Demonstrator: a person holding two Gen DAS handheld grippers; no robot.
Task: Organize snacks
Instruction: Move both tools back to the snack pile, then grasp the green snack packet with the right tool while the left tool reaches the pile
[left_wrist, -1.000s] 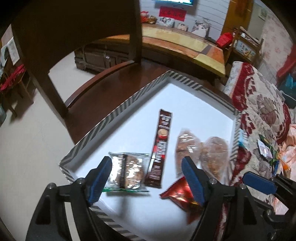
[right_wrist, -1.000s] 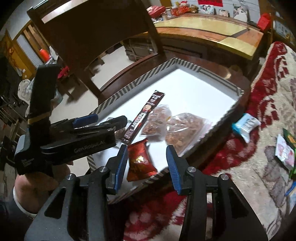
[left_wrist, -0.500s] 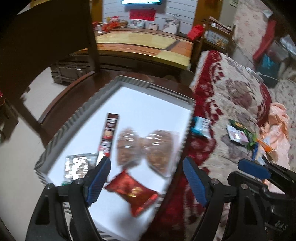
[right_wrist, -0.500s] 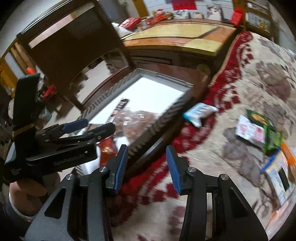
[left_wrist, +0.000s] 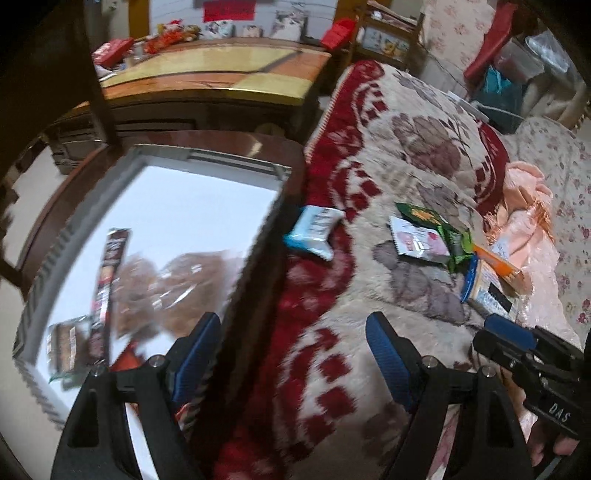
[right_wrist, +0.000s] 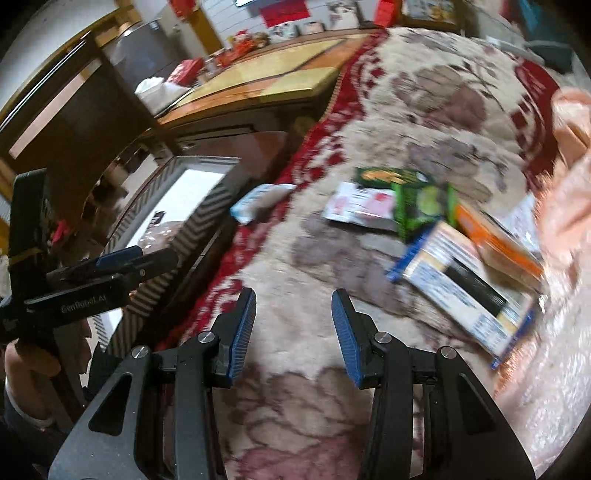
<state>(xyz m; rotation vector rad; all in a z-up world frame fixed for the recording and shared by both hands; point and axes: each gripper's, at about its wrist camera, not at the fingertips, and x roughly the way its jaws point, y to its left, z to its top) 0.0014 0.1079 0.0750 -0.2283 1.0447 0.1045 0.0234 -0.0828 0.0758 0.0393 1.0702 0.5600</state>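
both grippers, left gripper and right gripper, hang empty with jaws apart over the blanket, the left's wider.

Left gripper angled steeply down, jaws wide apart, nothing between. Right gripper same tilt — jaws parted narrower, empty. Holding hand seen at 9 o'clock in right view.
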